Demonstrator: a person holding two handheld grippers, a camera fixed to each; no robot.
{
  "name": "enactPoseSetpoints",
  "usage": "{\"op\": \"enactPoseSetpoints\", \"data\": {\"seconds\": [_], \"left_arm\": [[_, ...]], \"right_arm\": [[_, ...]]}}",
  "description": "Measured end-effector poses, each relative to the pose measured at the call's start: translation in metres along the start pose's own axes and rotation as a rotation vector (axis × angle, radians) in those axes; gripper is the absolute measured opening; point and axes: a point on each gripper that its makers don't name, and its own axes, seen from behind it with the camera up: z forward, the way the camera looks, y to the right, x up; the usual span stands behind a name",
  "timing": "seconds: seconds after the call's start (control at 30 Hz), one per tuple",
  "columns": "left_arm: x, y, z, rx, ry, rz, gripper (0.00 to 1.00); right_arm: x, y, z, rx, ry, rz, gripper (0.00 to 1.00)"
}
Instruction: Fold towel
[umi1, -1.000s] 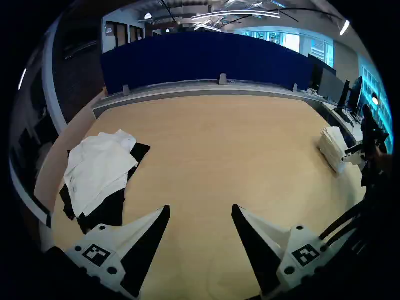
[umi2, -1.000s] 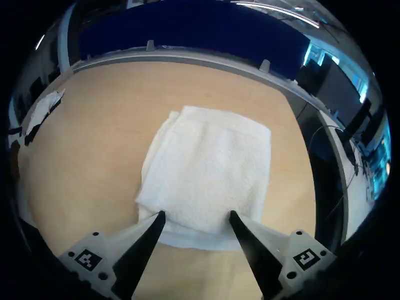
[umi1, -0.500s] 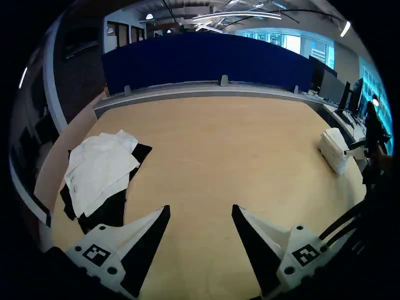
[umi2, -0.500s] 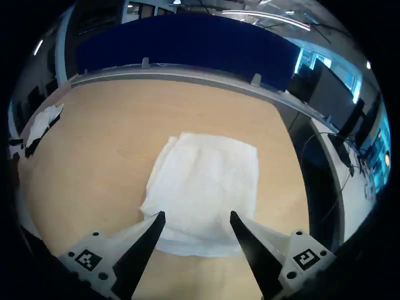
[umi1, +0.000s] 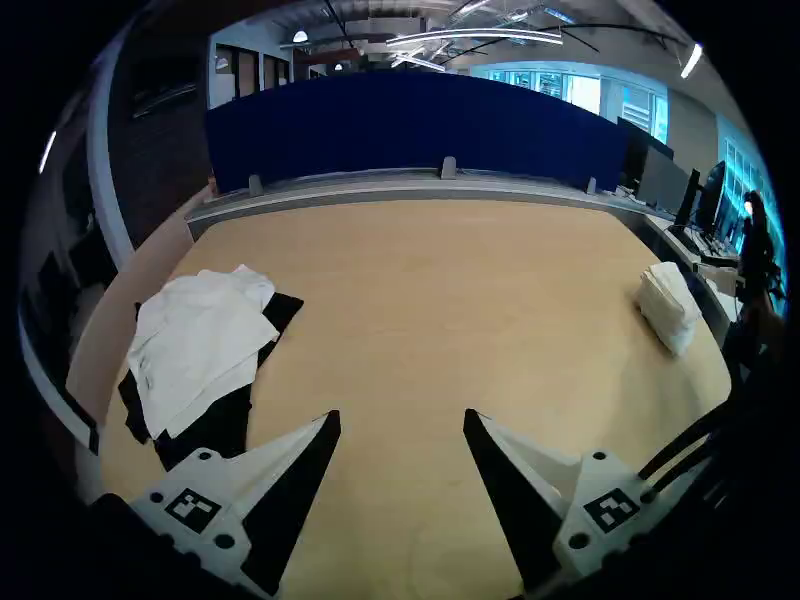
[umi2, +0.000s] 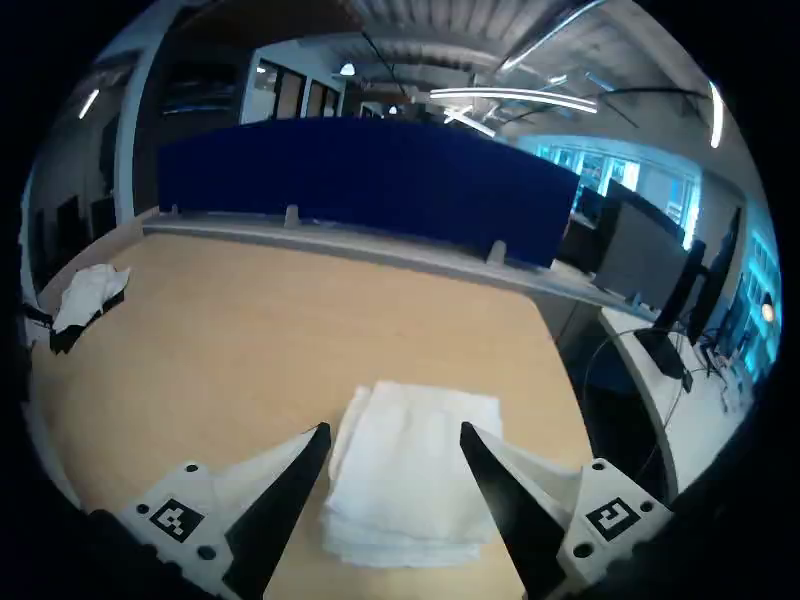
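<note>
We are seeing the folded white towel (umi2: 415, 470) lying flat near the right edge of the wooden table (umi2: 230, 330), showing between our right gripper's (umi2: 394, 428) fingers, which are spread apart and clasping nothing. Our left gripper (umi1: 400, 415) is hovering over bare tabletop, jaws likewise released. A heap of white and black cloths (umi1: 195, 350) is lying at the table's left edge.
</note>
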Motion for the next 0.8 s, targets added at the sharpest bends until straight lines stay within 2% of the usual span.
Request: {"op": "enactPoseSetpoints", "data": {"seconds": [0.17,0.3,0.57,0.8], "left_arm": [[0.003,0.0,0.002,-0.004,0.007,-0.003,0.91],[0.005,-0.001,0.003,-0.01,0.014,-0.007,0.91],[0.014,-0.006,0.004,-0.009,0.049,-0.018,0.91],[0.039,-0.017,0.004,0.004,0.14,-0.051,0.91]], "right_arm": [[0.05,-0.006,-0.013,-0.037,0.175,0.042,1.0],[0.073,-0.005,-0.022,-0.078,0.279,0.088,1.0],[0.087,-0.021,-0.024,-0.09,0.305,0.103,1.0],[0.102,-0.039,-0.032,-0.086,0.324,0.105,1.0]]}}
